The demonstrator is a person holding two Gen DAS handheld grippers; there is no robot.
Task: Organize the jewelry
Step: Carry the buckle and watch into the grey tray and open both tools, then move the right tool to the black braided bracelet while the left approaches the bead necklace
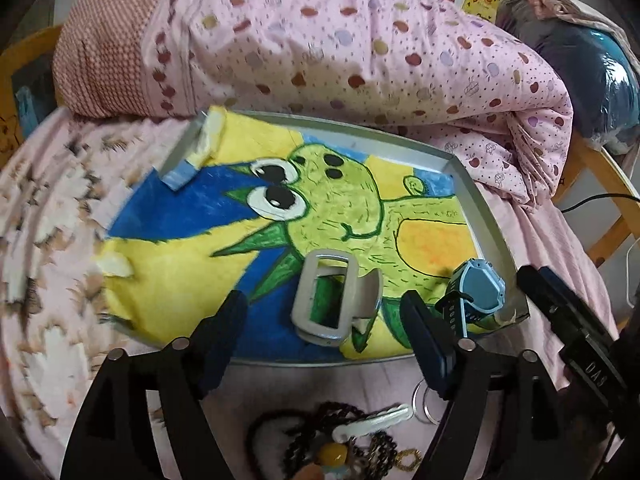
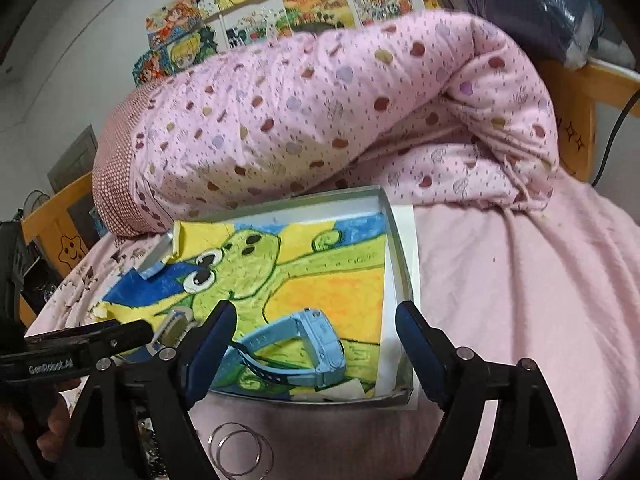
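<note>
Clearly both tongs stand wide apart and hold nothing. Starting at the left of the left wrist view, the pink bedsheet [image 1: 48, 240] carries a shallow tray [image 1: 486, 216] lined with a crayon drawing of a green creature [image 1: 340, 204]; one corner of the paper curls up at the tray's far left. The left gripper [image 1: 324, 320] hovers over the tray's near edge, and between its spread fingers a grey hair claw clip [image 1: 332, 292] lies on the drawing. Just right of the right-hand finger sits the blue watch [image 1: 478, 292], in the tray's near right corner. Further right the other tool's black body crosses the frame.

Only this view shows the pile on the sheet in front of the tray: dark bead strands [image 1: 320, 436], a white clip [image 1: 376, 420] and a small gold ring [image 1: 408, 458], with thin hoops [image 1: 424, 400] partly behind the finger.

From the right wrist view, the clip [image 2: 176, 328] is largely hidden behind the left tool and a finger. The right gripper [image 2: 316, 344] frames the watch [image 2: 300, 352], whose strap and side face read plainly here. The hoops [image 2: 240, 454] lie fully exposed on the sheet. Beyond, this view alone shows drawings [image 2: 260, 12] pinned on the wall above the dotted quilt [image 2: 320, 112].
</note>
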